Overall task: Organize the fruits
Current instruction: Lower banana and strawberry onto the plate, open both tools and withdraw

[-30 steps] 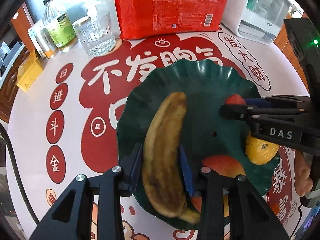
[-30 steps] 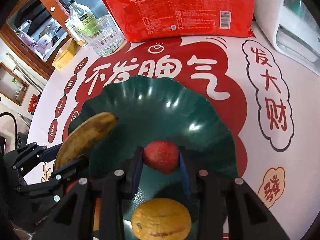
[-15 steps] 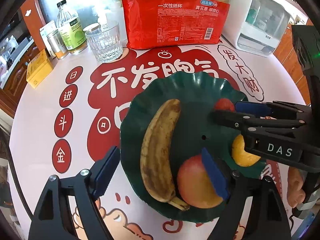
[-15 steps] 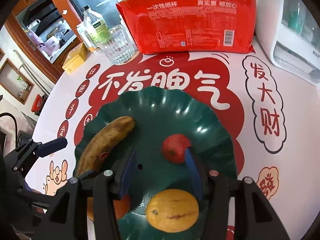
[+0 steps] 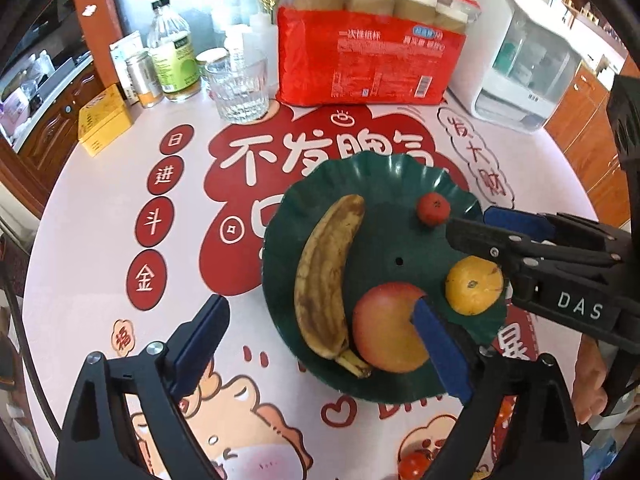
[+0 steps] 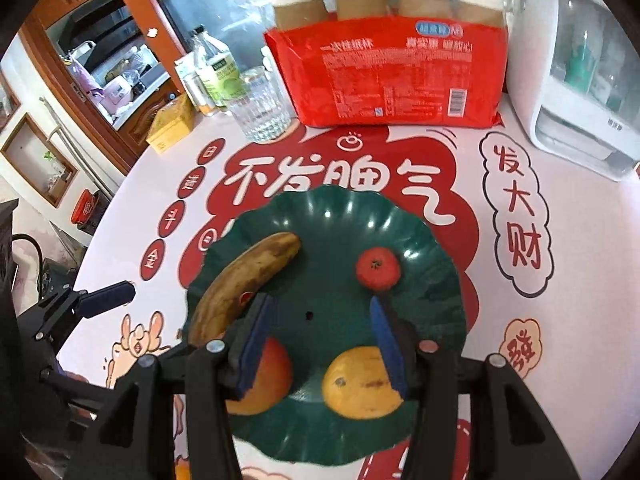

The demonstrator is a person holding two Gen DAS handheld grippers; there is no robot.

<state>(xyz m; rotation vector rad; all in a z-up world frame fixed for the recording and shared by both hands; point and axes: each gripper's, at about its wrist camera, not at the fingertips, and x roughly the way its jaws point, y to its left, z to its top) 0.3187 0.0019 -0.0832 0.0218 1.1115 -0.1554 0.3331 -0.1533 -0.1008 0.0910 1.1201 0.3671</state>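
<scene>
A dark green scalloped plate holds a spotted banana, a red-orange apple, an orange and a small red fruit. My left gripper is open and empty, raised above the plate's near edge. My right gripper is open and empty above the plate, behind the small red fruit.
At the table's back stand a red pack of paper cups, a glass tumbler, a bottle, a yellow box and a white appliance. A small red fruit lies on the table by the near edge.
Both grippers let go of their fruit, the left of the banana and the right of the small red fruit, then opened and drew back and up from the plate.
</scene>
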